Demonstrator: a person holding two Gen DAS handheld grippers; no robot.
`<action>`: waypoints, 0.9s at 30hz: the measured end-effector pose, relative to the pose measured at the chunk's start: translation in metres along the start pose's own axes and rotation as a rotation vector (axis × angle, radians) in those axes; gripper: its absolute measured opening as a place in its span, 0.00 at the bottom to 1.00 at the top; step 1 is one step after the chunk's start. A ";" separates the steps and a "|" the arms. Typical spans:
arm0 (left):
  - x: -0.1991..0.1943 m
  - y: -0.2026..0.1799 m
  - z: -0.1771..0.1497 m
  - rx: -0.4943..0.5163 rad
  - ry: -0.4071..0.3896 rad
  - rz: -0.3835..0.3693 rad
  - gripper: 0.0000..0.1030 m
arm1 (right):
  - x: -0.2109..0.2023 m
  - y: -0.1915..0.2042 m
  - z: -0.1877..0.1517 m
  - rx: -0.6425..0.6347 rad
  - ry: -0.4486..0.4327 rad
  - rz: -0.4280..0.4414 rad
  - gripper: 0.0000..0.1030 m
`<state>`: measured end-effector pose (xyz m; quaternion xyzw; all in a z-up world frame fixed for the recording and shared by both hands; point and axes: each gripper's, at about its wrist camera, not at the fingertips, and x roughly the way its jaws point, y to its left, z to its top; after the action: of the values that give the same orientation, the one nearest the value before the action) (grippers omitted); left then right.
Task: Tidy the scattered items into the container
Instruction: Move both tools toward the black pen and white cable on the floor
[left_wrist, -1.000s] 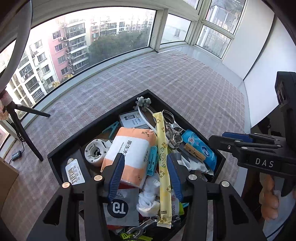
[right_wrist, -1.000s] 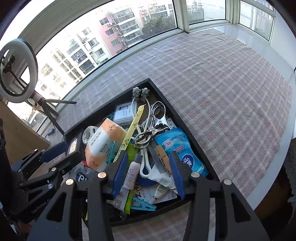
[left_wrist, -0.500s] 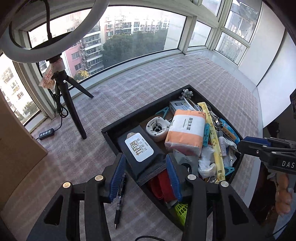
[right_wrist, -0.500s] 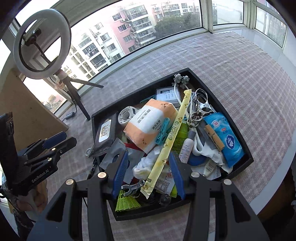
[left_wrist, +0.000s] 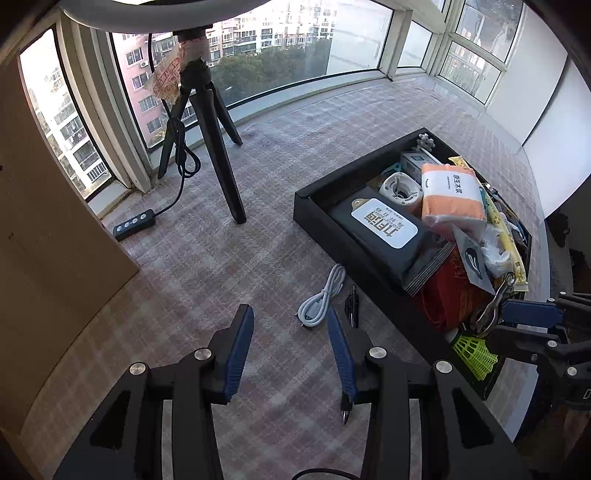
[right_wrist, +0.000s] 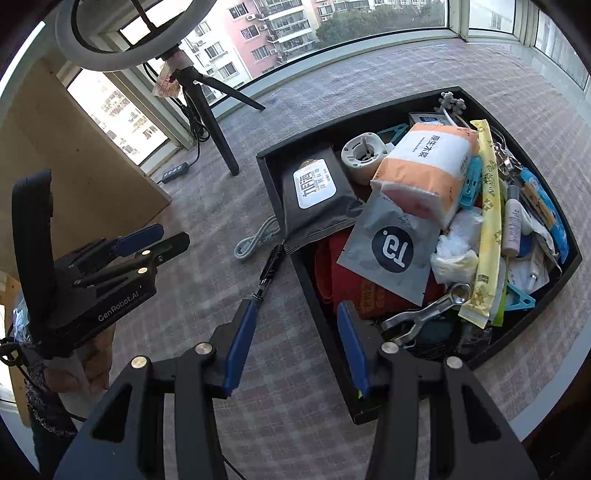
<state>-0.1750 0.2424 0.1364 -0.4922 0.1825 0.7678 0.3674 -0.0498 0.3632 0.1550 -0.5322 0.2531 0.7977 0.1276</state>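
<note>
A black tray (left_wrist: 306, 206) (right_wrist: 266, 173) full of small items stands on the checked cloth. A coiled white cable (left_wrist: 320, 297) (right_wrist: 255, 240) and a black pen (left_wrist: 352, 303) (right_wrist: 269, 267) lie on the cloth just outside its near-left wall. My left gripper (left_wrist: 290, 328) is open and empty, hovering just short of the cable; it also shows in the right wrist view (right_wrist: 162, 240). My right gripper (right_wrist: 295, 325) is open and empty over the tray's near wall, its left fingertip beside the pen's end; it also shows in the left wrist view (left_wrist: 532, 314).
A ring-light tripod (left_wrist: 221, 147) (right_wrist: 218, 133) stands behind the cable, its cord running to a black inline controller (left_wrist: 135, 224). A brown board (left_wrist: 44, 221) leans at the left. In the tray are a black wipes pack (right_wrist: 314, 192), an orange tissue pack (right_wrist: 424, 162) and metal tongs (right_wrist: 424, 314).
Both grippers have swung left, away from above the tray. The cable and pen on the cloth have come into view under them. Both stay open.
</note>
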 end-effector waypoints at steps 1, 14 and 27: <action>0.004 0.002 -0.001 0.007 0.005 -0.009 0.37 | 0.005 0.007 -0.002 0.001 0.006 -0.007 0.44; 0.069 0.007 -0.007 0.132 0.067 -0.058 0.38 | 0.084 0.035 -0.028 0.113 0.091 -0.072 0.44; 0.091 -0.002 0.009 0.194 0.062 -0.102 0.45 | 0.112 0.029 -0.021 0.167 0.091 -0.137 0.44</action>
<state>-0.2019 0.2846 0.0594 -0.4864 0.2420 0.7113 0.4460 -0.0923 0.3199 0.0537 -0.5714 0.2874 0.7383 0.2141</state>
